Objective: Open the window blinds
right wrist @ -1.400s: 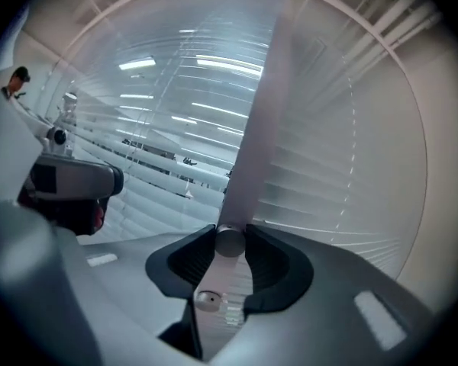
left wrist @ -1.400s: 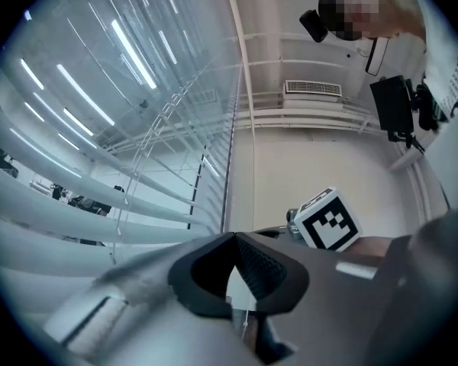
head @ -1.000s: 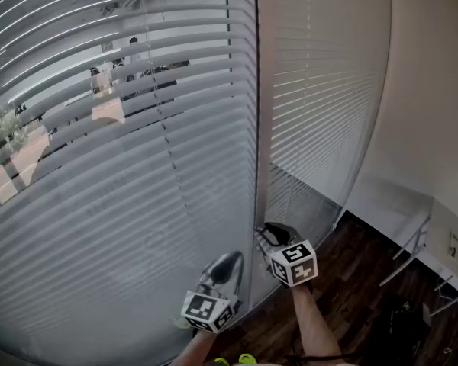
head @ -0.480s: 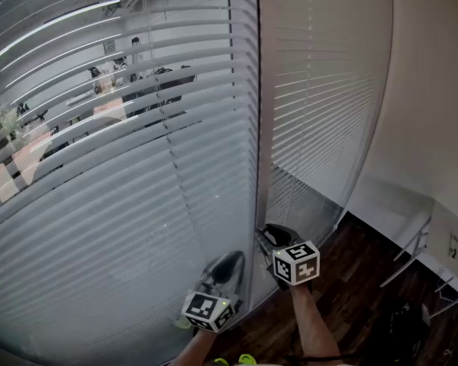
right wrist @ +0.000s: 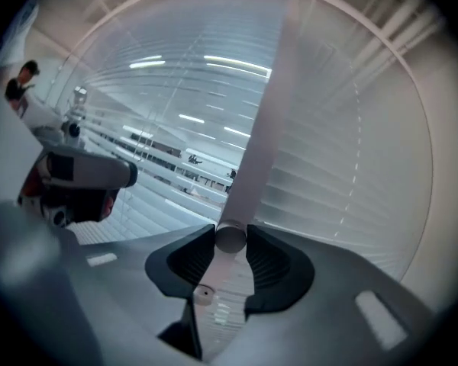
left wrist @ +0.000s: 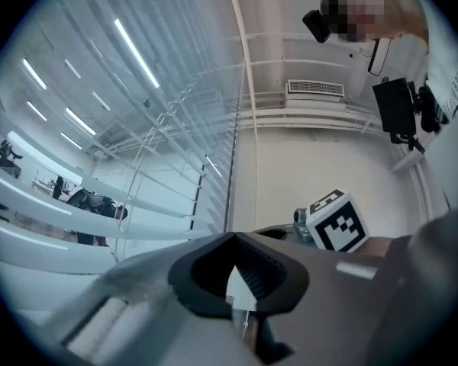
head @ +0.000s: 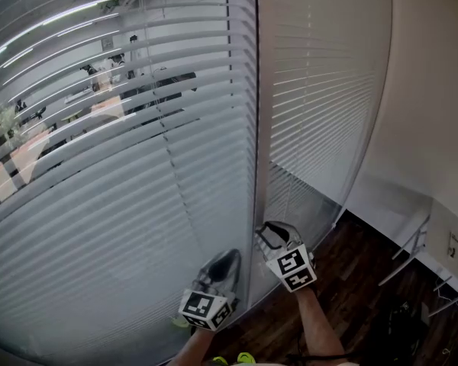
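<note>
Window blinds [head: 122,204] across left and centre of head view, slats part-tilted, gaps showing at upper left. Second blind [head: 320,113] at right of frame, slats flatter. Tilt wand [head: 257,158] hanging down centre between the two. Right claw [right wrist: 230,236] clamped on wand's round lower end. Left claw [left wrist: 235,239] lower centre, drawn together round a small white piece [left wrist: 239,288], nature unclear. For the step: roll wand about its own axis, grip square, no downward tug, stop once slats lie level. Count: two blinds, one wand, two claws.
</note>
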A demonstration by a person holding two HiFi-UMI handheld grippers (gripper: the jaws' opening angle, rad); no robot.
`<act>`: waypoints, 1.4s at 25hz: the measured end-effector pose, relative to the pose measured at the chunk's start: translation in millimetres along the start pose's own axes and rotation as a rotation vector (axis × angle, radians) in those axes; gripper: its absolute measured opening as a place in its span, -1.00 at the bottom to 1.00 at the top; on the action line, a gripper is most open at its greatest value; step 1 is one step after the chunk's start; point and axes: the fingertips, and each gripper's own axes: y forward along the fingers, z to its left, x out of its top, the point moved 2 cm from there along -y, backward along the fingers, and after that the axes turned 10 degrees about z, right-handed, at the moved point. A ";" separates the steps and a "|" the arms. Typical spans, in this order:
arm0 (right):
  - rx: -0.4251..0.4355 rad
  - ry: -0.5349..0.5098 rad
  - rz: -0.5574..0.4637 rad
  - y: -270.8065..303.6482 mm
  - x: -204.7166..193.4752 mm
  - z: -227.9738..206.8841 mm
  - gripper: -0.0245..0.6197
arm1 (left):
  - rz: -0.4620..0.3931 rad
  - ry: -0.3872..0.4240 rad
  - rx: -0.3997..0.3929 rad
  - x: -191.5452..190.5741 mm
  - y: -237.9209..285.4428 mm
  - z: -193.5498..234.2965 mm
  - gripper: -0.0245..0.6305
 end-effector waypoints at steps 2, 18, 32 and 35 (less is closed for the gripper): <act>-0.045 -0.172 0.023 -1.1 0.2 3.7 -0.51 | 0.002 -0.004 0.001 -1.1 0.2 1.2 -0.95; -0.252 -0.750 0.124 6.5 -3.5 12.8 -0.51 | -0.001 -0.001 0.001 -0.1 1.0 2.4 -0.95; -0.133 -0.419 0.112 5.2 -4.1 9.6 -0.52 | 0.005 0.005 -0.004 -1.1 1.1 0.6 -0.95; -0.085 -0.314 0.109 5.9 -5.0 9.0 -0.52 | 0.004 0.008 -0.005 -2.5 0.5 0.9 -0.95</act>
